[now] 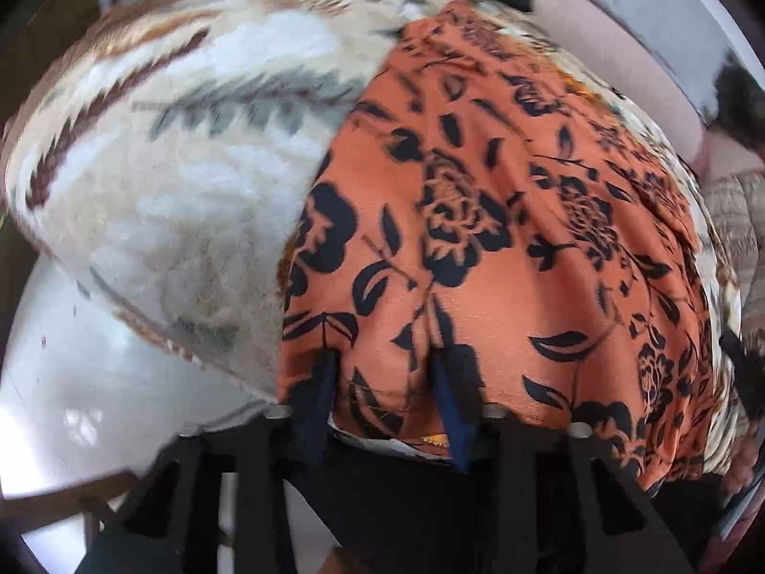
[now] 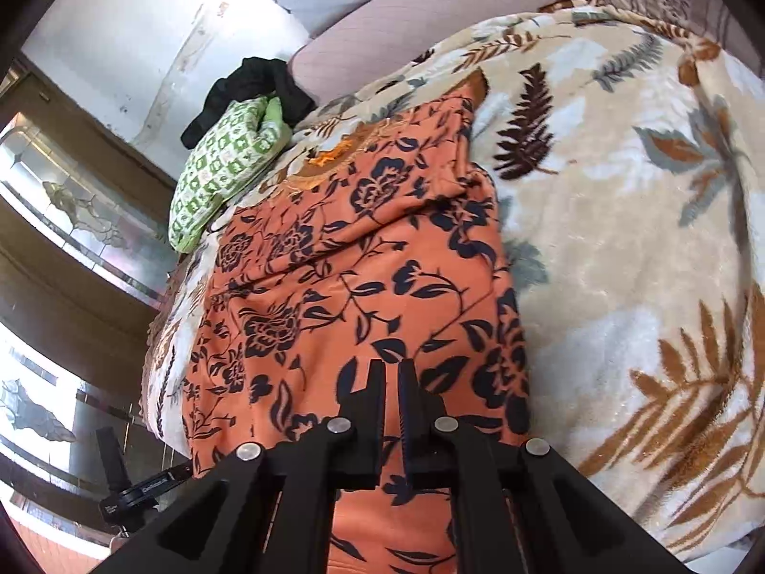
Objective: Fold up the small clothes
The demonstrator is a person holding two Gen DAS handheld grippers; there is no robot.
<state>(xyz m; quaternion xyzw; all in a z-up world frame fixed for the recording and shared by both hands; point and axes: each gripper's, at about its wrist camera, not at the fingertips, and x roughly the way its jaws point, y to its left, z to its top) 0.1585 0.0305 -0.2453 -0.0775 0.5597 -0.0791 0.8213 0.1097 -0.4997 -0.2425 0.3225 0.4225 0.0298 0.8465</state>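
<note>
Left wrist view: left tool pinches near hem of orange floral garment, cloth bunched btwn fingers. Garment lies flat on leaf-print blanket. Right tool closed, fabric caught btwn pads. Green patterned cloth beyond, w/ black clothing.

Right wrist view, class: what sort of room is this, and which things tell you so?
Probably a bedroom at home. A plush leaf-print blanket covers what looks like a bed, an orange floral garment lies spread on it, and more clothes are piled by the wall.
</note>
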